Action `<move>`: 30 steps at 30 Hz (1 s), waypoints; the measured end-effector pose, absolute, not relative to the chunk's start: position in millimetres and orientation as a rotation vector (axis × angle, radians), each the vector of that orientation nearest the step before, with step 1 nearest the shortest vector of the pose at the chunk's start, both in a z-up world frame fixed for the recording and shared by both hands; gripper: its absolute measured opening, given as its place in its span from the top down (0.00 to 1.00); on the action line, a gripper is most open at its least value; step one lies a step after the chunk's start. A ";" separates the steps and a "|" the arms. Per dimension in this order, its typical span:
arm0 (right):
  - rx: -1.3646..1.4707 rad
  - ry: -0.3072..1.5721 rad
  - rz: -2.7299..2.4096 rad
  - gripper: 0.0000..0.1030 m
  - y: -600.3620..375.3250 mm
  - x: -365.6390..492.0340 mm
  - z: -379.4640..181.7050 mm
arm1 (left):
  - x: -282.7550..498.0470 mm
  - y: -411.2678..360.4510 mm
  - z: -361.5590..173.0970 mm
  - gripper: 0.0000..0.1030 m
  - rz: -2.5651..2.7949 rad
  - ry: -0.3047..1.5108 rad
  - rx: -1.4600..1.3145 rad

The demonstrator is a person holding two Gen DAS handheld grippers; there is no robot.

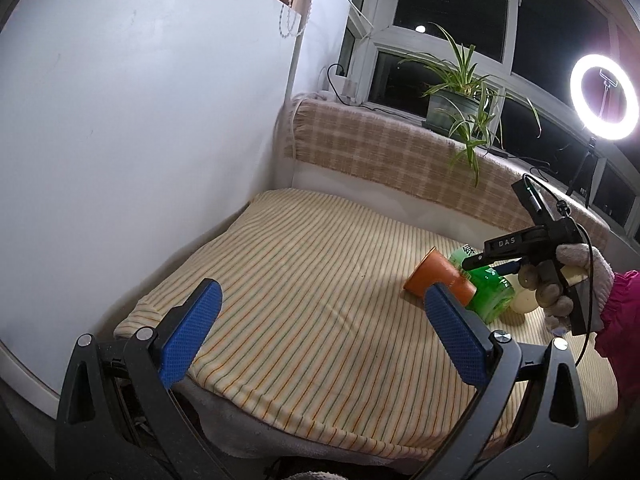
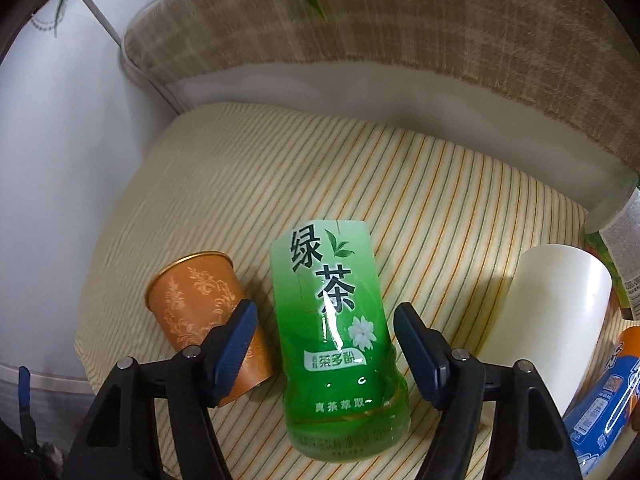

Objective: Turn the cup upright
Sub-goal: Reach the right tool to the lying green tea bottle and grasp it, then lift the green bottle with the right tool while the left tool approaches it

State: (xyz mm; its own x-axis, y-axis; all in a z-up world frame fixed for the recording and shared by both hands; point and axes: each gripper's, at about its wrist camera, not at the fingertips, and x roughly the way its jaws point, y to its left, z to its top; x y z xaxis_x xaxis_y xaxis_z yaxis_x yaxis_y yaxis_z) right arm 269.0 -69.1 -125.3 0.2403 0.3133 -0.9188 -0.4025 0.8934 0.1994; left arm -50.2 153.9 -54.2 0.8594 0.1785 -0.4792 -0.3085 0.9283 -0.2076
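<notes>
Three cups lie on their sides on the striped cushion (image 1: 300, 280): an orange patterned paper cup (image 2: 192, 304) (image 1: 436, 276), a green tea-label cup (image 2: 332, 340) (image 1: 492, 292) in the middle, and a white cup (image 2: 552, 320) (image 1: 524, 300) to its right. My right gripper (image 2: 325, 310) (image 1: 486, 266), held by a gloved hand (image 1: 576, 276), is open. Its blue pads (image 2: 232, 344) stand on either side of the green cup with small gaps. My left gripper (image 1: 322, 290) is open and empty, near the cushion's front, well left of the cups.
A plaid bolster (image 1: 400, 152) runs along the back of the cushion below the window sill, where a potted plant (image 1: 460, 108) stands. A ring light (image 1: 604, 100) shines at the right. A white wall (image 1: 140, 120) borders the left. A blue-orange packet (image 2: 608, 392) lies at the right.
</notes>
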 end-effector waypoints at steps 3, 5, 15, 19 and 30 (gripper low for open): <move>-0.093 1.252 0.492 0.37 -68.6 273.7 -132.5 | -49.1 153.2 -54.2 0.00 0.256 0.472 -0.282; -0.097 1.258 0.490 0.38 -67.9 274.5 -135.8 | -50.2 152.6 -53.5 0.00 0.256 0.471 -0.278; -0.106 1.177 0.533 0.42 -75.3 255.2 -114.7 | -48.6 143.5 -46.5 0.00 0.246 0.459 -0.255; -0.082 1.105 0.551 0.42 -84.7 240.8 -94.2 | -49.6 136.4 -43.2 0.00 0.238 0.452 -0.242; 0.105 0.968 0.599 0.42 -129.3 170.8 -51.3 | -45.2 107.4 -34.4 0.00 0.177 0.435 -0.209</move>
